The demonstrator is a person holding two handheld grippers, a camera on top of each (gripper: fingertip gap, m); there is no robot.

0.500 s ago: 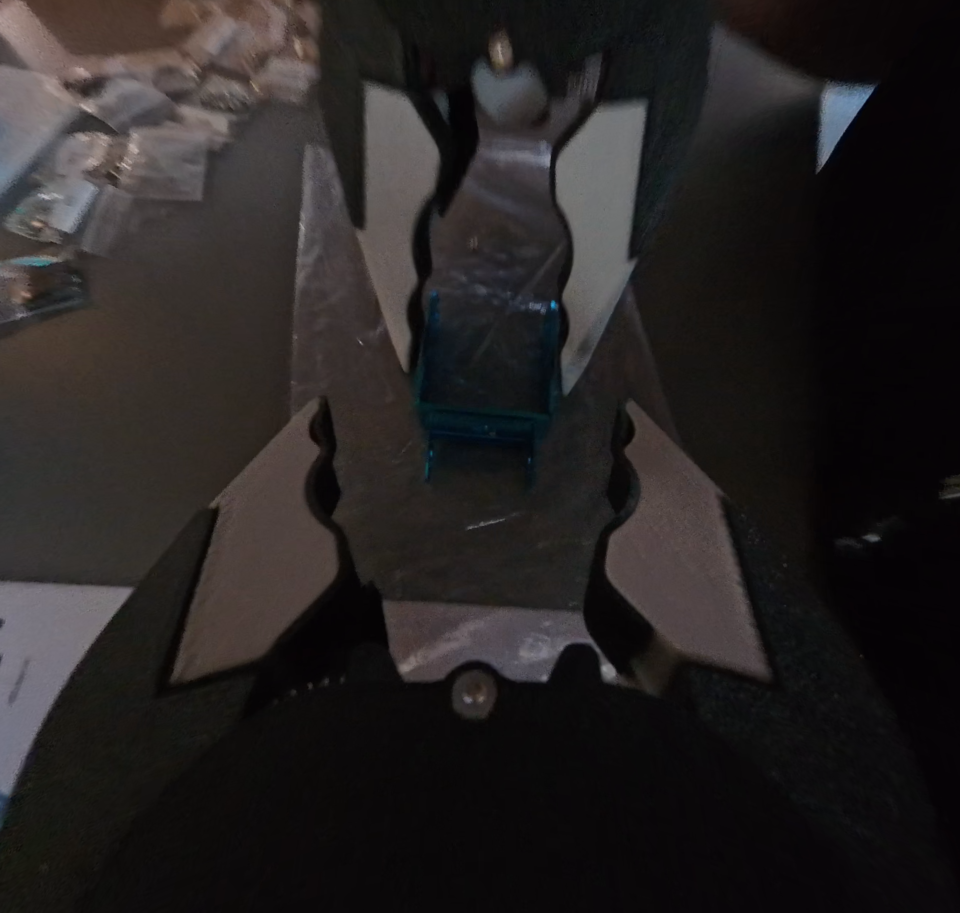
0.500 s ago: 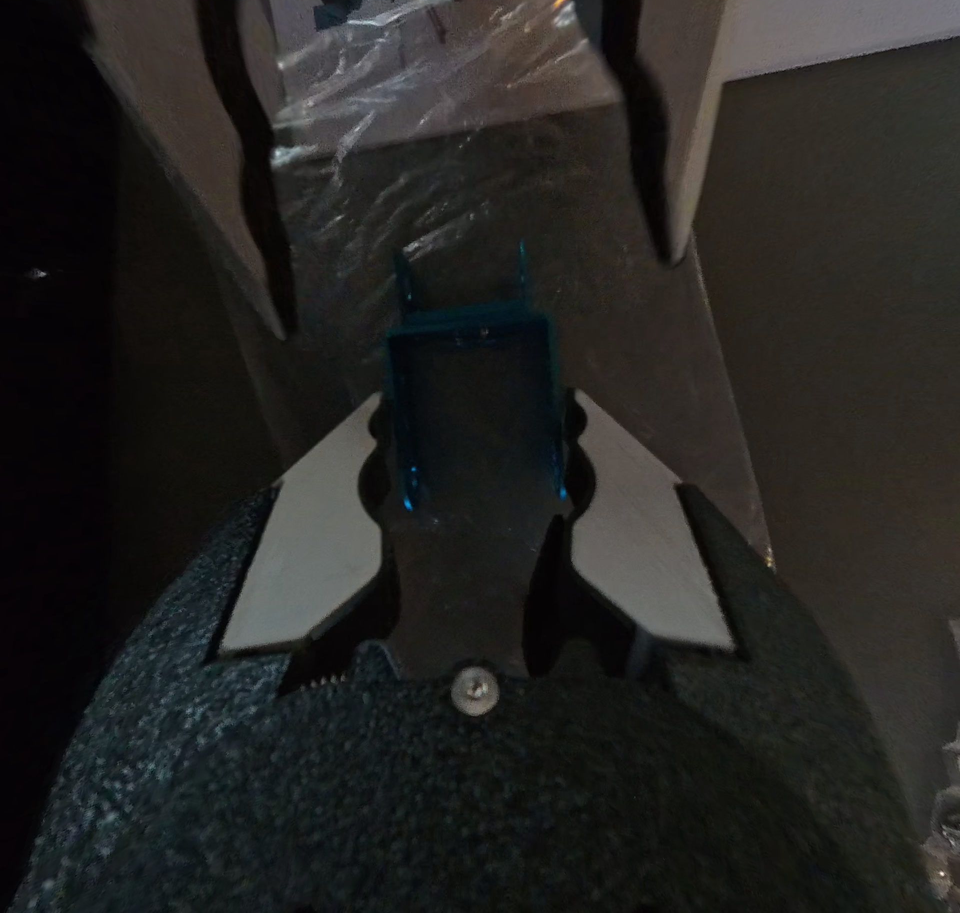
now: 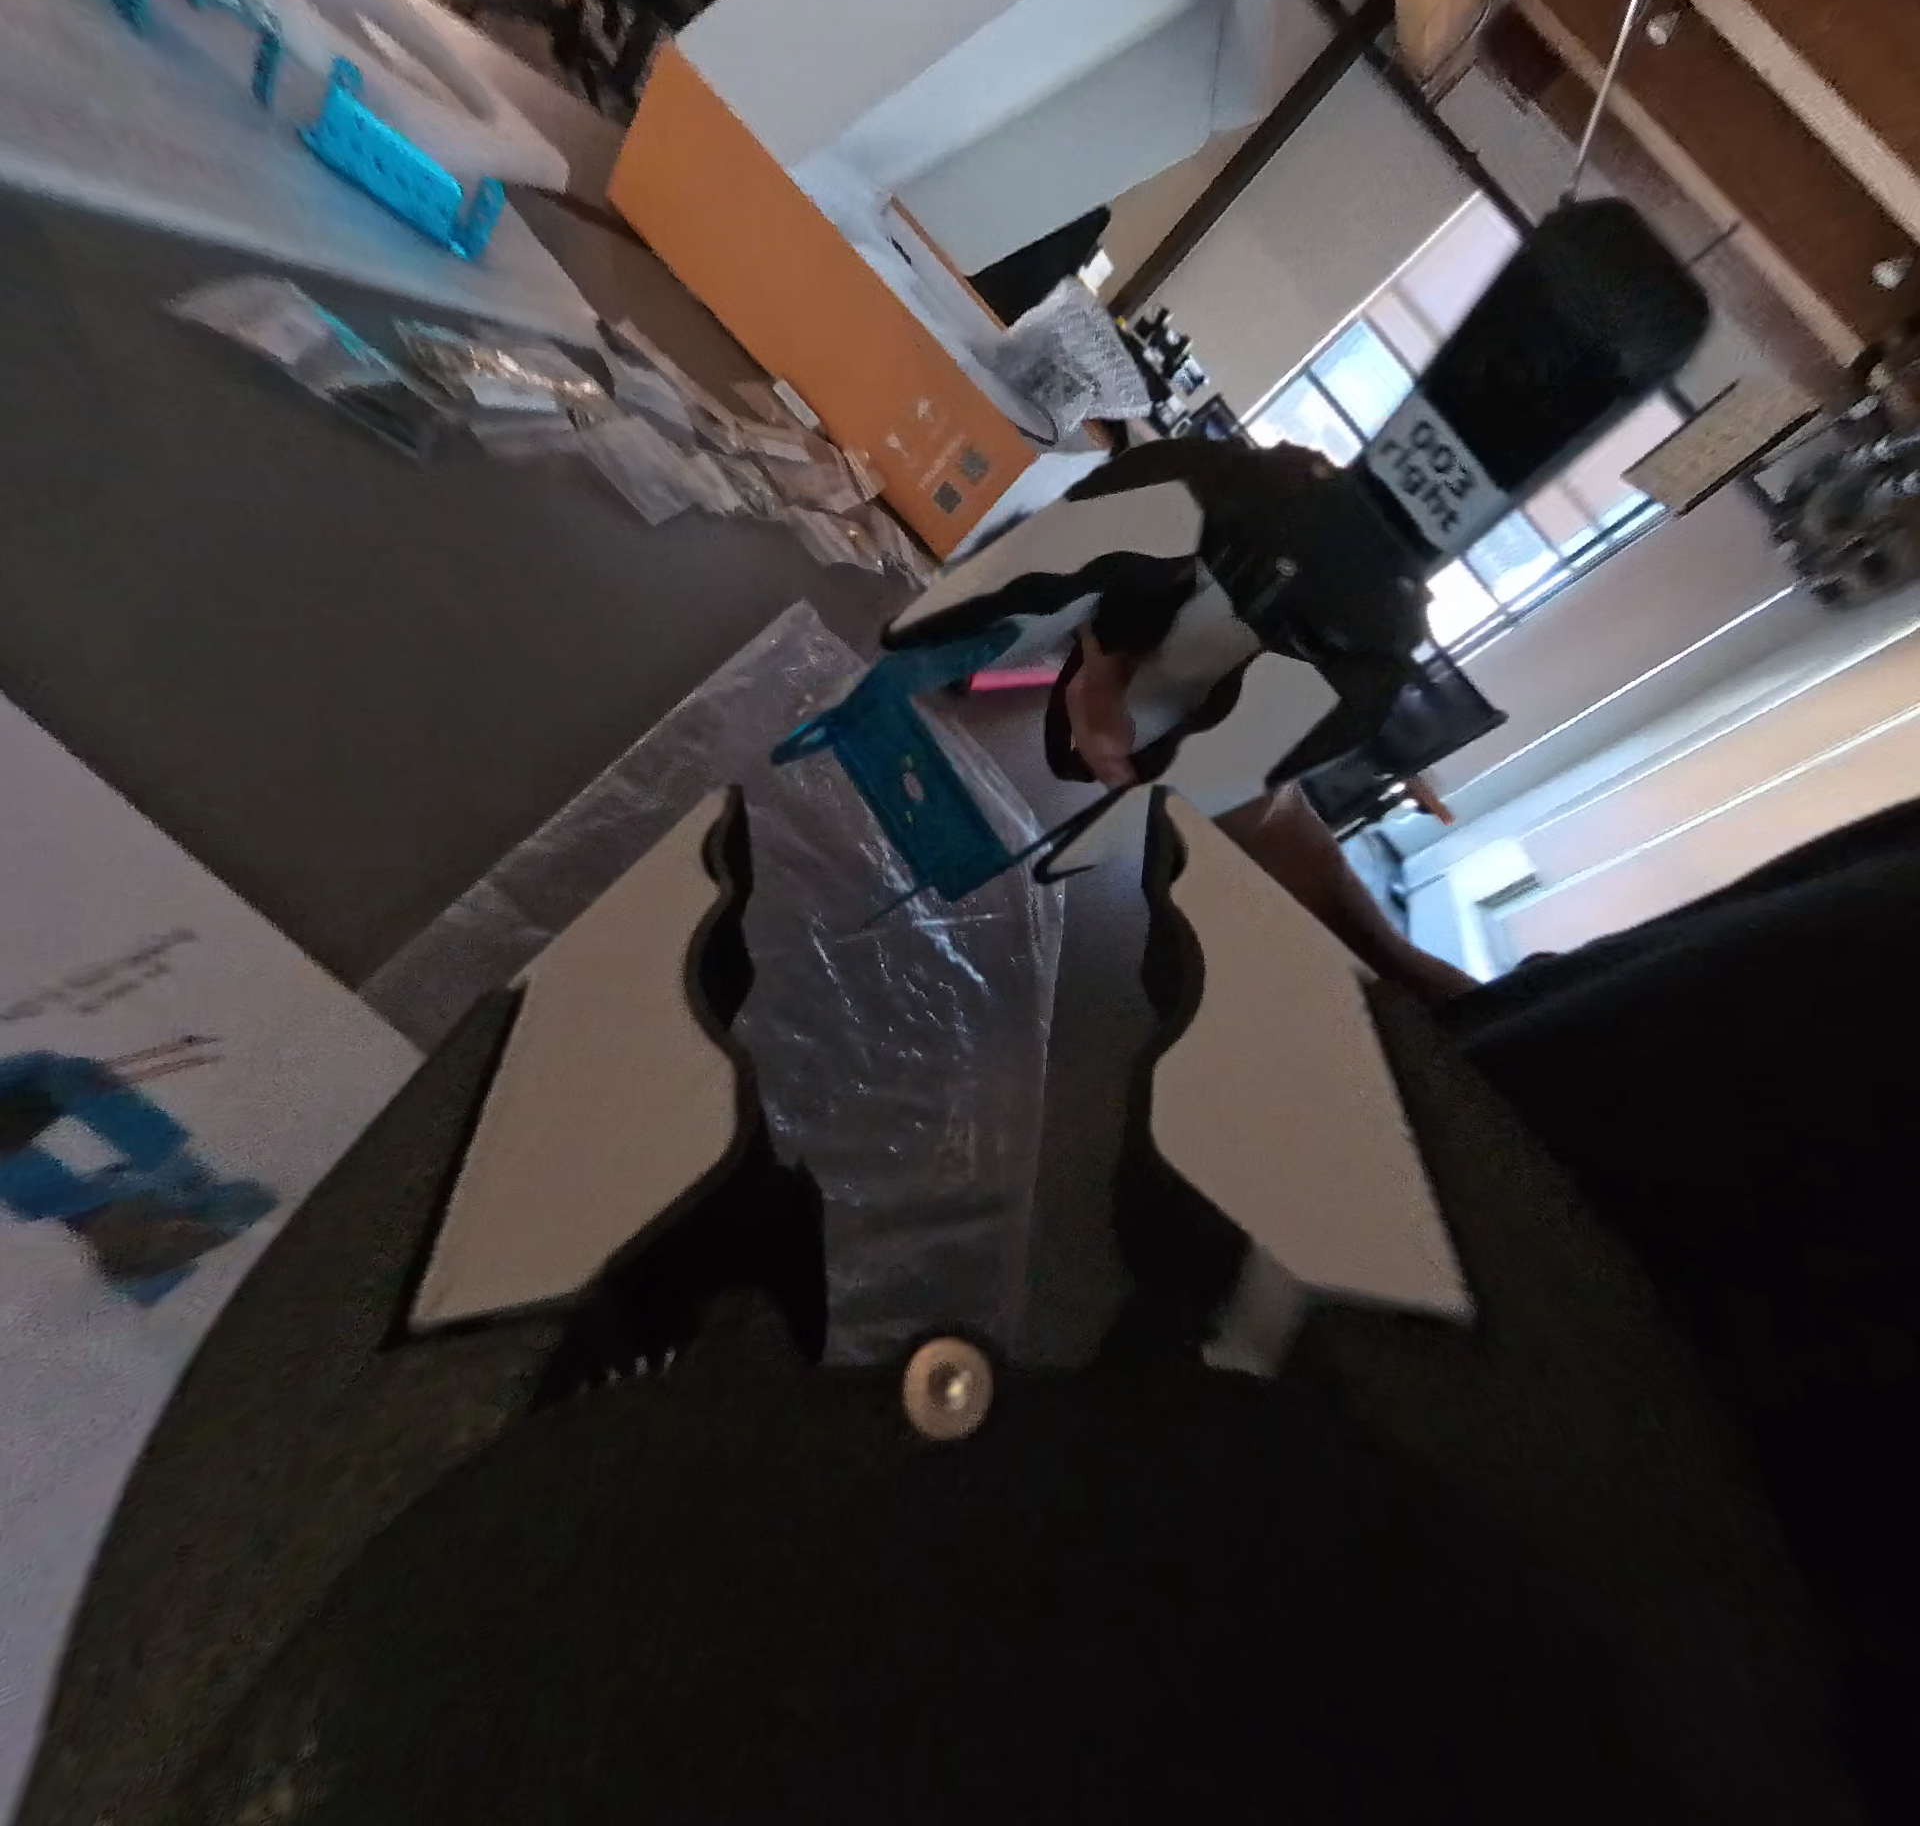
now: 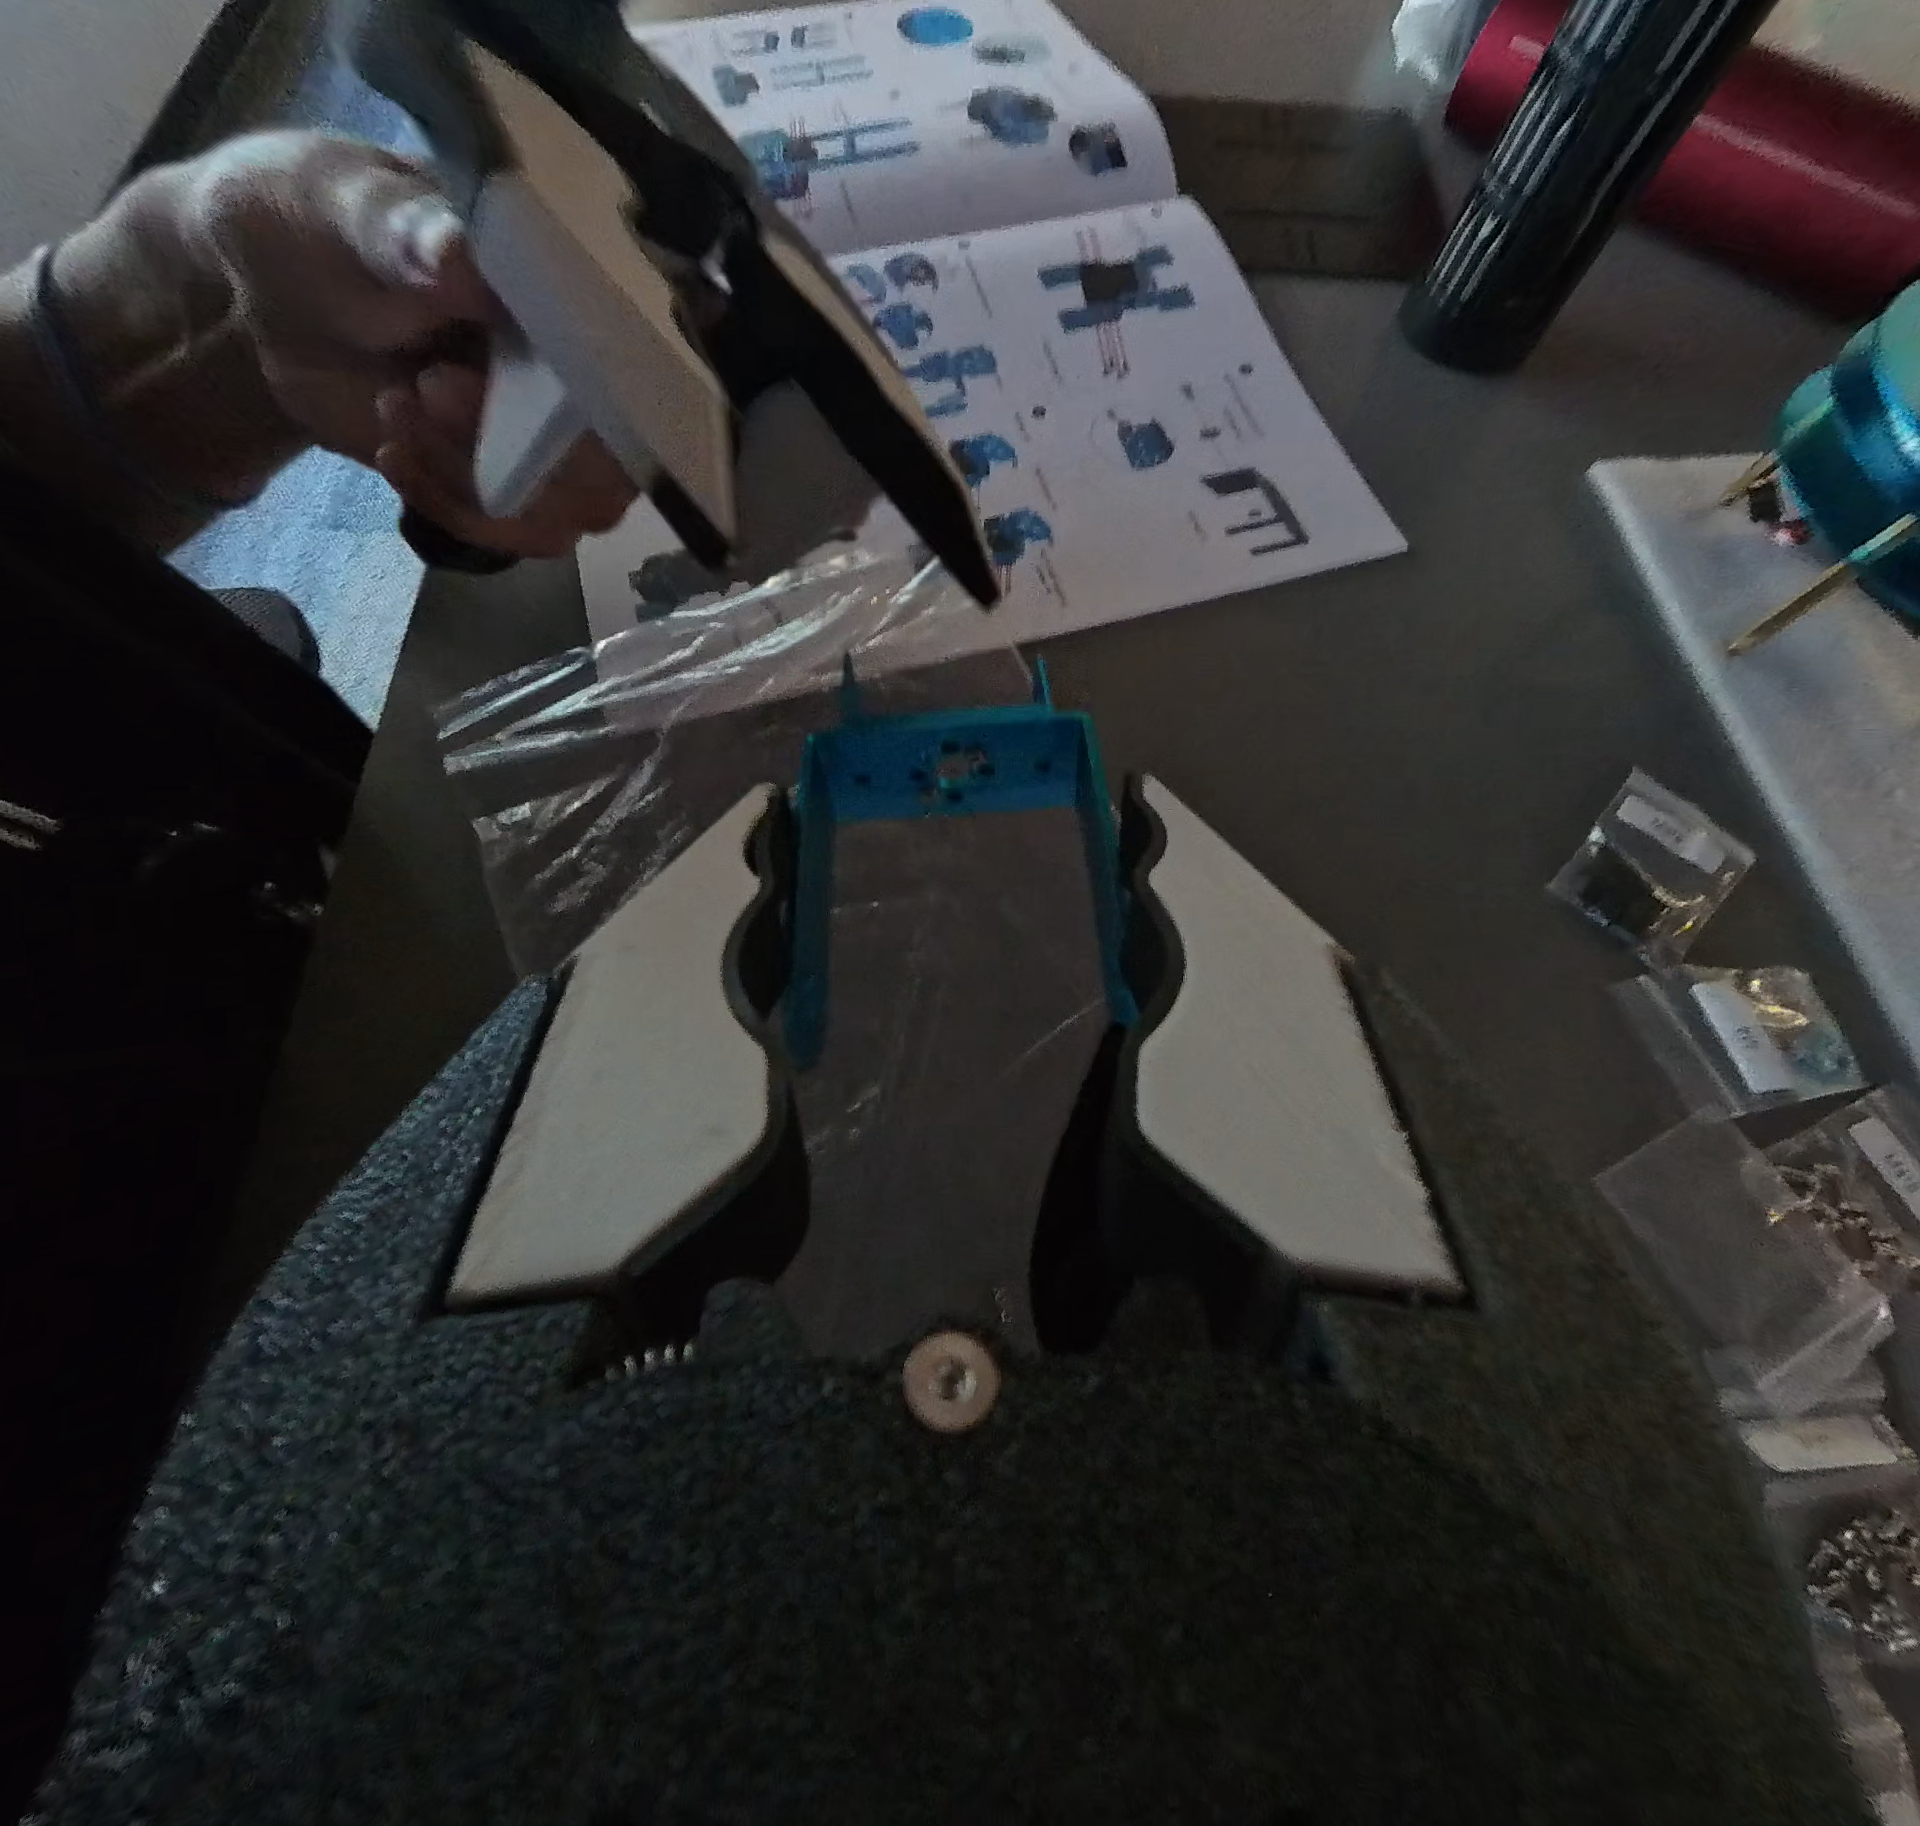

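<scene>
a dark grey-brown table [image 4: 1403, 716] carries everything, under a room with large bright windows [image 3: 1538, 529] and a wooden ceiling at the far side. an open white instruction booklet with blue diagrams [image 4: 1091, 342] lies at the table's far part, a crumpled clear plastic bag [image 4: 582, 737] just in front of it, touching its near edge. small clear packets of hardware [image 4: 1756, 1038] crowd the right edge beside a pale grey tray [image 4: 1766, 696]; a tall dark ribbed cylinder [image 4: 1558, 135] stands farther back. an orange and white box [image 3: 821, 290] sits deep on the table.

the right gripper [image 4: 951, 810] is closed on a blue u-shaped metal bracket with holes [image 4: 940, 774], its two side walls pressed between the fingers, lifted above the bag. the left gripper [image 3: 945, 810] is held wide and empty, raised above and beyond the bracket, gripped by a person's hand [image 4: 312, 342]. bare table lies between the booklet and the packets; the table's left edge drops off near the bag.
</scene>
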